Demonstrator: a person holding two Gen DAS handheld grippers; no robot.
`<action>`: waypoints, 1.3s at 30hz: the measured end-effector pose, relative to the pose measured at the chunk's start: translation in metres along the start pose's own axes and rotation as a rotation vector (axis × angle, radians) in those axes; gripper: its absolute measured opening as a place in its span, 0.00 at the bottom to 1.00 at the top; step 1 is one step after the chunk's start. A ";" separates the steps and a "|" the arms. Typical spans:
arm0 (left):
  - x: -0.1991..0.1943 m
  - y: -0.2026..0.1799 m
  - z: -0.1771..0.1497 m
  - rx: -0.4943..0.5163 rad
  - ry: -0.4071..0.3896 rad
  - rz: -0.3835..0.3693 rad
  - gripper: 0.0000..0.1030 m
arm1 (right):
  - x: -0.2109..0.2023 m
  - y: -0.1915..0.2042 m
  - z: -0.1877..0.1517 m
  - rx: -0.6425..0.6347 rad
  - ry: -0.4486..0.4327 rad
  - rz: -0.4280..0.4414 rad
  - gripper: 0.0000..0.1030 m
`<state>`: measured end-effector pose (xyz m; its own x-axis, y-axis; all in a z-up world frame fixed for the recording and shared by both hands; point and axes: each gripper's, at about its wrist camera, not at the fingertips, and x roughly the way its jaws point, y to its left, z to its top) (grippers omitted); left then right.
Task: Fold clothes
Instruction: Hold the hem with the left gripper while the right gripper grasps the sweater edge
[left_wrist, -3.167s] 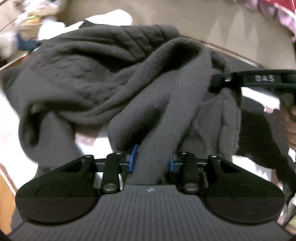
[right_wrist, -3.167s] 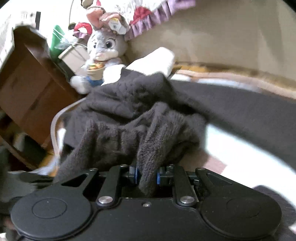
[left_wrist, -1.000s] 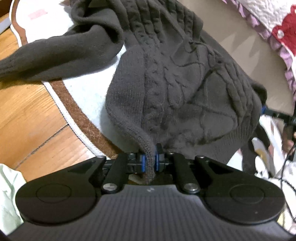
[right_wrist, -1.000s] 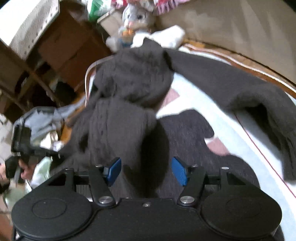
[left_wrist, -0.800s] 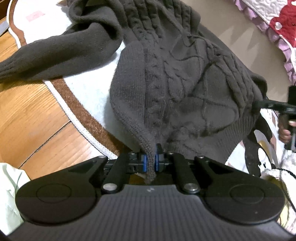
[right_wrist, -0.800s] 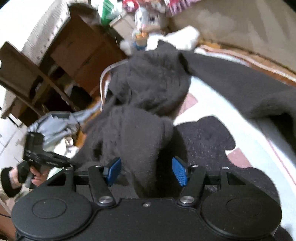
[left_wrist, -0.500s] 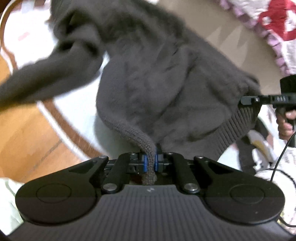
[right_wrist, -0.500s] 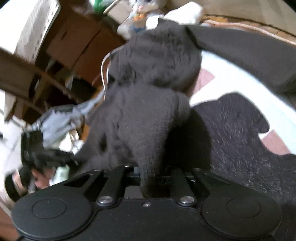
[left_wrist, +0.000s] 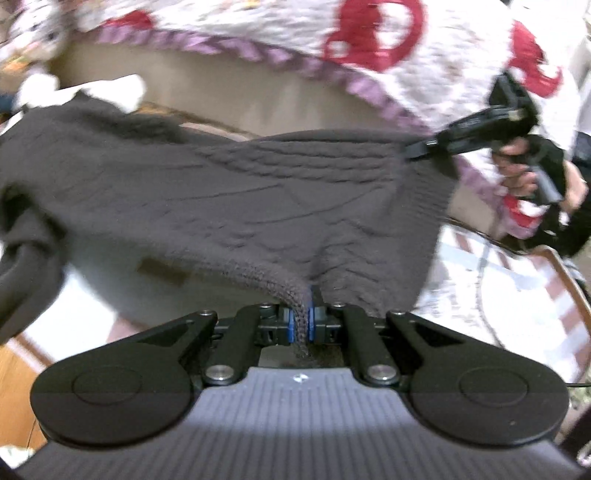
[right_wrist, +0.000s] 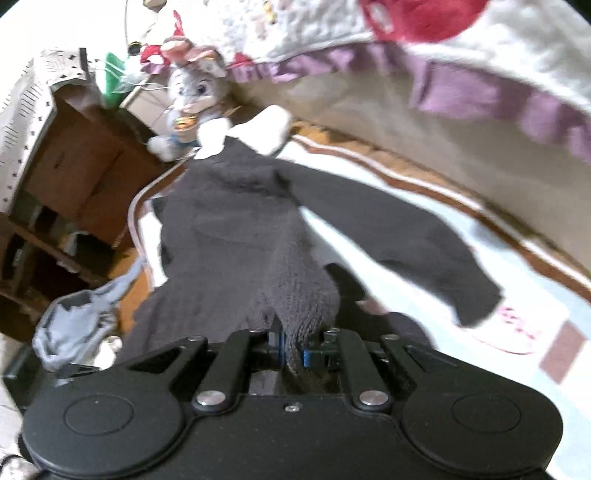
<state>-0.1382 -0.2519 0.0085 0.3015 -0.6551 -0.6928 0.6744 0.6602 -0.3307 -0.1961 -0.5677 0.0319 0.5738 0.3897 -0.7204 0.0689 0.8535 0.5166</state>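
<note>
The dark grey cable-knit sweater hangs stretched between the left claw and the right claw, each clamped on its hem edge, above the rug. One sleeve trails on the rug; no fold shows, so folding remains.

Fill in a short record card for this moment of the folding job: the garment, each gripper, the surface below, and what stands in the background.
garment: dark grey knitted sweater, stretched out between the two grippers
left gripper: shut on the sweater's edge
right gripper: shut on a bunch of the knit
sleeve: trailing over the rug
surface: pale rug with a brown border, on a wooden floor
background: plush rabbit, quilt with a purple trim
</note>
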 end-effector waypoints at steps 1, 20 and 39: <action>0.003 -0.007 0.003 0.019 0.006 -0.023 0.06 | -0.006 -0.005 -0.002 0.001 -0.004 -0.030 0.10; 0.151 0.003 -0.001 -0.048 0.238 -0.158 0.06 | 0.053 -0.140 -0.064 0.178 0.028 -0.402 0.09; 0.148 0.014 -0.050 -0.112 0.288 -0.182 0.27 | 0.069 -0.105 -0.056 0.086 0.099 -0.686 0.50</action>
<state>-0.1177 -0.3214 -0.1302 -0.0298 -0.6460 -0.7628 0.6166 0.5887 -0.5227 -0.2094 -0.6114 -0.0978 0.3008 -0.1945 -0.9336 0.4560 0.8892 -0.0384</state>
